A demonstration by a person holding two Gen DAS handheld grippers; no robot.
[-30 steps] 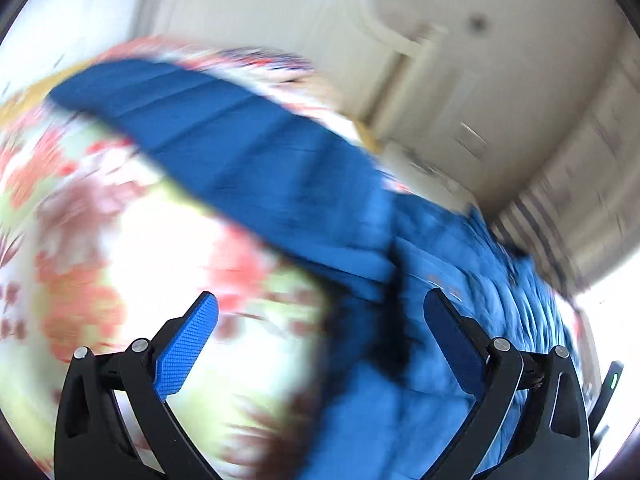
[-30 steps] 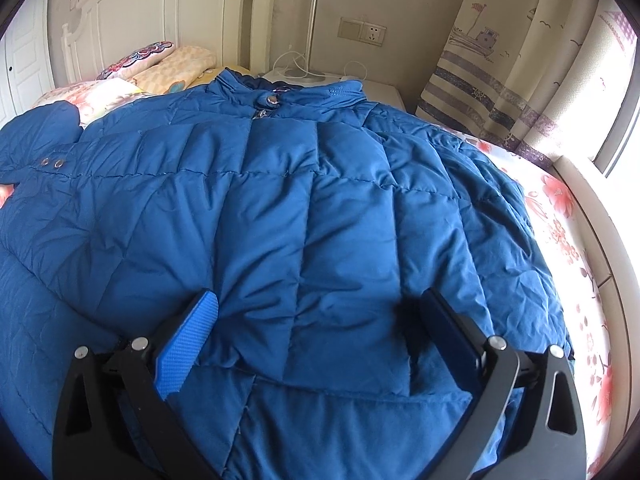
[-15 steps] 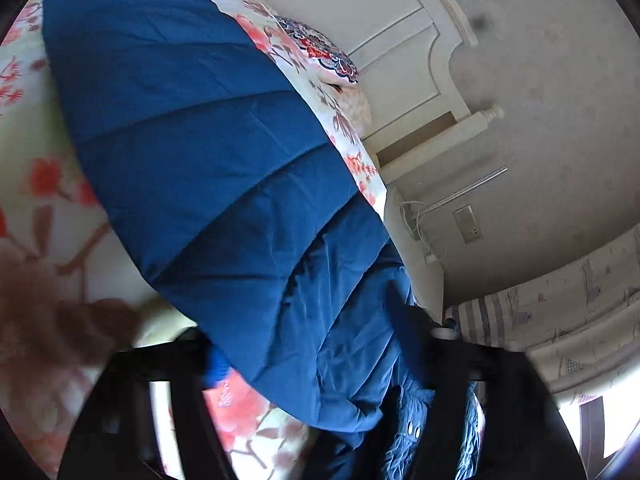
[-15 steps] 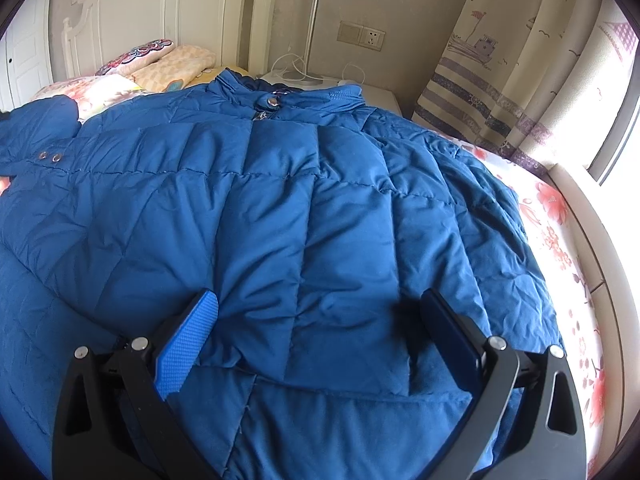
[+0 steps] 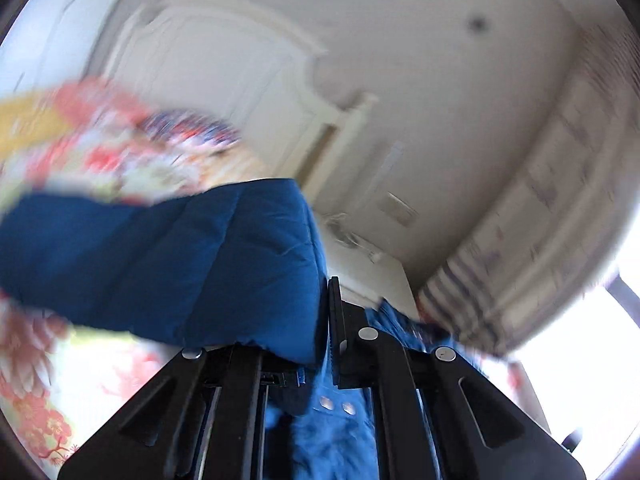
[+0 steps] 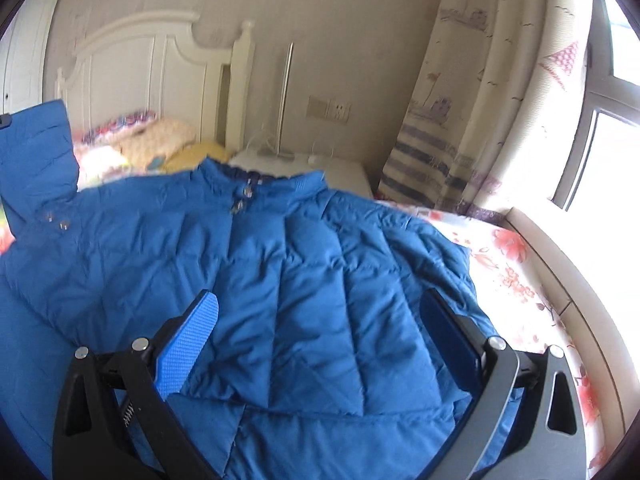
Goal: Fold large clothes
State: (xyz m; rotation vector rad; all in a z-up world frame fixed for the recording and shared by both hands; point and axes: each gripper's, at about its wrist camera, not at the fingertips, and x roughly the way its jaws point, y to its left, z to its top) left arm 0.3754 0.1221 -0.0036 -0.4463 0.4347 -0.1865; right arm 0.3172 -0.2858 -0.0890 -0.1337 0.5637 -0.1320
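On floral bedsheet (image 6: pixel 516 276): puffy quilted blue jacket (image 6: pixel 304 280), sleeve (image 5: pixel 168 264) tong-pinched.

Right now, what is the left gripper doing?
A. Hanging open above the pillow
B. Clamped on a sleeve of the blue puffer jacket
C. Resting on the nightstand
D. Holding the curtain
B: the left gripper has just closed on the blue quilted sleeve of the puffer jacket, with the fabric pinched between its pads and raised off the bed.
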